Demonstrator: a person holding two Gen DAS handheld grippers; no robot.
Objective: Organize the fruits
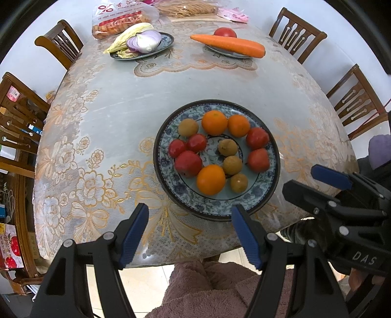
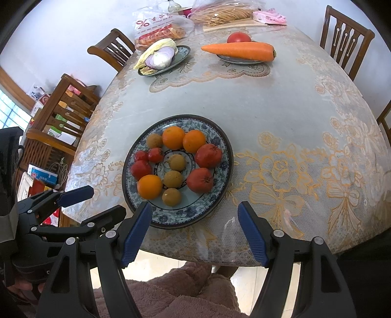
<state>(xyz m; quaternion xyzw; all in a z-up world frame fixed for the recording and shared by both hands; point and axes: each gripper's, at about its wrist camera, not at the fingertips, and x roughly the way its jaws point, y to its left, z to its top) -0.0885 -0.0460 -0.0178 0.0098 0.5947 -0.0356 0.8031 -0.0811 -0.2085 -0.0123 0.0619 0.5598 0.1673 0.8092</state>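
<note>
Open tongs, fruit plate just beyond

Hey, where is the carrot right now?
The carrot lies across a small plate at the table's far right side, in front of a tomato, beyond the fruit plate.

near rim of fruit plate partly covered by a blue pad of left gripper; same rim masked in the right wrist view by right gripper; tomato half hidden behind carrot; small plate under carrot mostly covered; printed bag cut off at the top edge, lettering too small to read
</note>
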